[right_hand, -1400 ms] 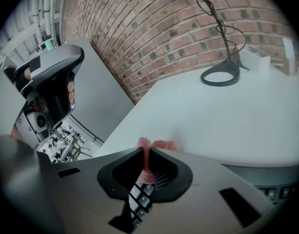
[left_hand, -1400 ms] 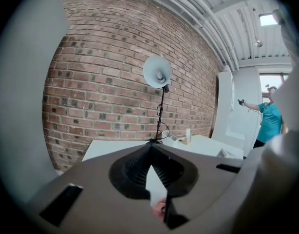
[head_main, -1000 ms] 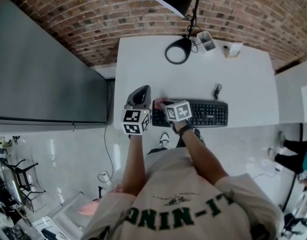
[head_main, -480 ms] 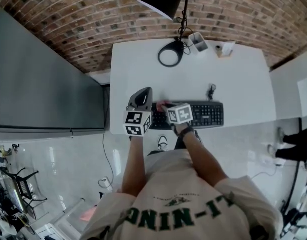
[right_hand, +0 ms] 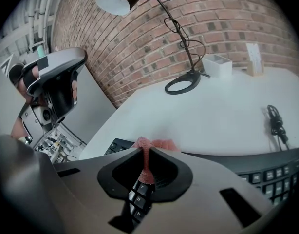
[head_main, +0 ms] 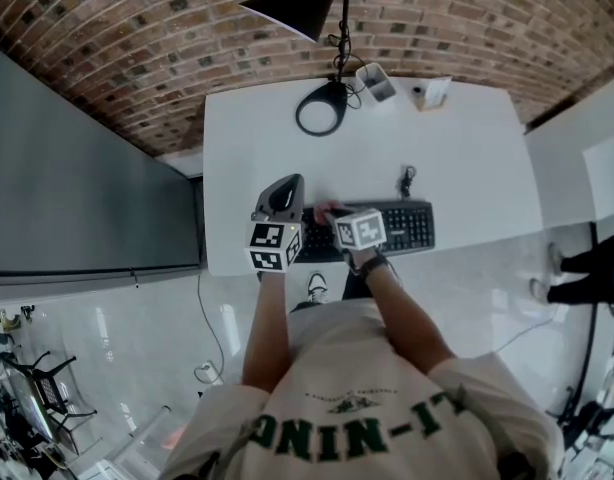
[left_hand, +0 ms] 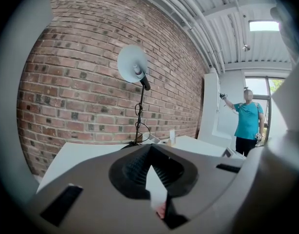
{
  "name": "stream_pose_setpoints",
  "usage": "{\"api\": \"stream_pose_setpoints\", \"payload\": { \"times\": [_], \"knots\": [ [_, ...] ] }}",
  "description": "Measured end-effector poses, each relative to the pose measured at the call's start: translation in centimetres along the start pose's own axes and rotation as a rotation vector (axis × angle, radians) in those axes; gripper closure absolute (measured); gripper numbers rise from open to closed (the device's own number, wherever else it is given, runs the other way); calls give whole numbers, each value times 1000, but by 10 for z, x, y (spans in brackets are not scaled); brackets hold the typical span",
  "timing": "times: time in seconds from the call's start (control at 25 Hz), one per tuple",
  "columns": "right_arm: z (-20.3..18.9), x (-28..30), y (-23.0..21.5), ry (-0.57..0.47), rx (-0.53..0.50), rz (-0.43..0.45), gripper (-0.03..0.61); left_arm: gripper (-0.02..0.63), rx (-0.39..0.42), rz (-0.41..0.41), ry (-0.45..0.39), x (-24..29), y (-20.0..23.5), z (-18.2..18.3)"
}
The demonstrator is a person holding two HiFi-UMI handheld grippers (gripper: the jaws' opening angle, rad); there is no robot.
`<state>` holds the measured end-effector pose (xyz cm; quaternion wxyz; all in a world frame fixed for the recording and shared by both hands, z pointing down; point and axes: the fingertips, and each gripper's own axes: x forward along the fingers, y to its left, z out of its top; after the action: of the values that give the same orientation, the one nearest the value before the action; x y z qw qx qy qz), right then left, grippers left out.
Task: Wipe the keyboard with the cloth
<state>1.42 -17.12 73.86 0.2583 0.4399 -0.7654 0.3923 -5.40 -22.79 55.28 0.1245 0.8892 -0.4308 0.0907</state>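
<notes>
Change over the last second is slight: in the head view the bench [head_main: 457,158] and keyboard [head_main: 402,228] drift left, while both our grippers keep their places at the keyboard's left end, so we judge the wipe has hardly advanced. At the left, our left gripper [head_main: 283,186] hangs just beside that end, jaws a narrow way apart with nothing between them. To its right, our right gripper [right_hand: 145,155] is clamped on the pink cloth [right_hand: 159,144], bunched at its tips over the left-hand keys; we cannot tell if it touches them. Most of the keyboard stretches rightward, unwiped as we judge it.
</notes>
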Motion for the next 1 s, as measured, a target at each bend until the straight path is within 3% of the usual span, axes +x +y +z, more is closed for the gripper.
{"api": "stream_pose_setpoints", "payload": {
  "times": [1.0],
  "knots": [
    [-14, -52, -83, -42, 44, -137, 543, 612, -2, -113, 14, 49, -59, 1]
  ]
}}
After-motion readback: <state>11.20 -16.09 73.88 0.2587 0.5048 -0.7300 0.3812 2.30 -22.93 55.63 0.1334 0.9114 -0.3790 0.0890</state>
